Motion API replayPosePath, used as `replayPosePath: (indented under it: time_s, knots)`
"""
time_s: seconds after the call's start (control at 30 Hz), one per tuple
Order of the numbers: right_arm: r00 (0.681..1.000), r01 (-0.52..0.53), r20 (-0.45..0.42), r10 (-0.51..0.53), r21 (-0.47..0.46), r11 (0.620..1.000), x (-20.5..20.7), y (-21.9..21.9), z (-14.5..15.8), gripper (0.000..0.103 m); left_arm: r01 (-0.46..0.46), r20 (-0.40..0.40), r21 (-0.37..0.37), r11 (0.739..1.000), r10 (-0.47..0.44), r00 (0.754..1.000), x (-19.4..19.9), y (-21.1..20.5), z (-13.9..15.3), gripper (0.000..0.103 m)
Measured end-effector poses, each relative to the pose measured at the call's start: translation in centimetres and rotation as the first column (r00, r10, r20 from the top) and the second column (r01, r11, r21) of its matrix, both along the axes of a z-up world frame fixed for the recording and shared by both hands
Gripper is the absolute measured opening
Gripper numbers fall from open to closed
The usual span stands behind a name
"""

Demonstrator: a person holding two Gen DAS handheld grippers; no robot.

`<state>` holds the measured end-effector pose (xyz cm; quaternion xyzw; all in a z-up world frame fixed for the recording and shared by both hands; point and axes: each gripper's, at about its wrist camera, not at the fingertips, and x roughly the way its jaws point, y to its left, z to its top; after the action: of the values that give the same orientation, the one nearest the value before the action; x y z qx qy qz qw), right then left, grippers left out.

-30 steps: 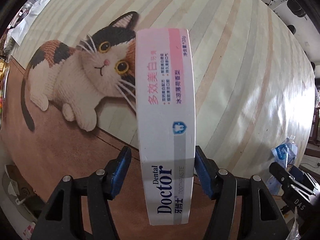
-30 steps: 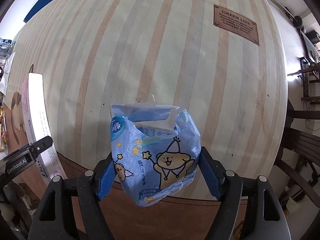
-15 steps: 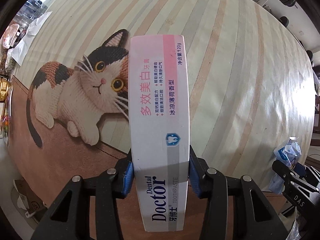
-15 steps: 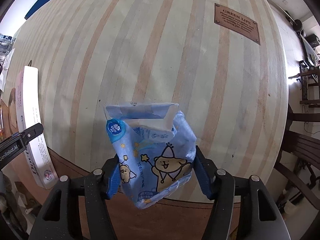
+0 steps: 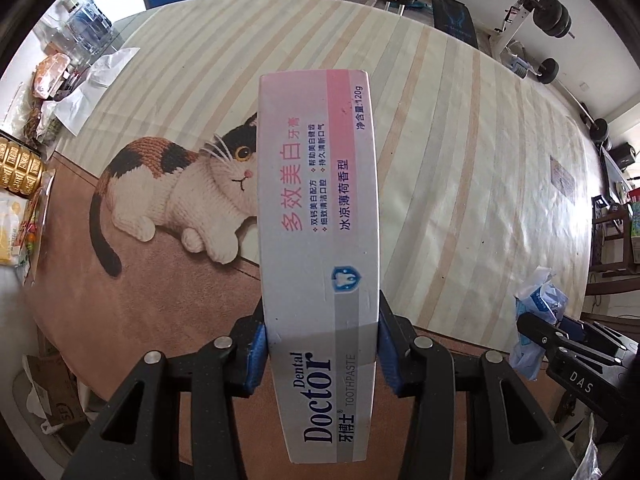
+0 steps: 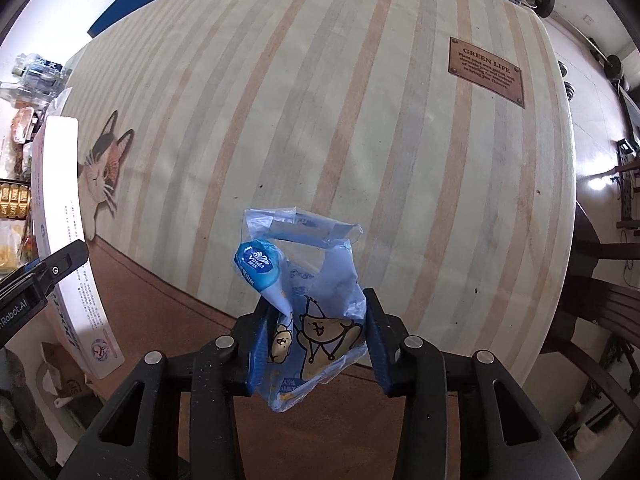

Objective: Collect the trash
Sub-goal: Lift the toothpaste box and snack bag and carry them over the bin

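Toothpaste box (image 5: 318, 216), pink and white, sits clamped in the left gripper (image 5: 320, 346): both blue pads (image 5: 256, 354) press flat on its long sides near the printed end, and it hangs over the striped mat (image 5: 460, 168) with the cat picture (image 5: 180, 184). Over to the right gripper (image 6: 312, 342): its jaws have just been closing, and they now pinch a crumpled blue tissue wrapper (image 6: 308, 292), squeezed narrow between the pads (image 6: 258, 344), clear of the mat.

Toothpaste box (image 5: 320, 216) above cat picture (image 5: 176, 188) on mat (image 5: 460, 160); tissue wrapper (image 6: 308, 300) rightward.
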<state>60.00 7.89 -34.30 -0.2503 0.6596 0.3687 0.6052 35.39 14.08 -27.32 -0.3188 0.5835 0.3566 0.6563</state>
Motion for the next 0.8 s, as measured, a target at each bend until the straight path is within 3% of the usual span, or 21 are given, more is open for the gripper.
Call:
replayPosePath:
  time_s: [0.33,0.53,0.63,0.8]
  knots:
    - [0.999,-0.05,-0.013,0.053,0.148,0.988,-5.8,-2.3,8.3,0.043,-0.059,0.104,0.083,0.995,0.05,0.993,-7.9,-3.8,6.1,0.042]
    - [0.998,-0.028,-0.045,0.041,0.246,0.969,-11.4,-7.2,13.5,0.043,-0.069,0.195,0.098,0.993,0.049,0.98,-14.4,-7.6,8.7,0.042]
    - [0.998,-0.003,-0.064,0.022,0.281,0.96,-15.3,-10.6,14.8,0.043,-0.056,0.232,0.107,0.993,0.03,0.972,-18.0,-10.6,9.8,0.042]
    - [0.994,0.058,-0.108,-0.026,0.296,0.953,-23.2,-16.6,14.4,0.043,-0.048,0.268,0.071,0.996,0.027,0.963,-25.2,-15.9,9.8,0.042]
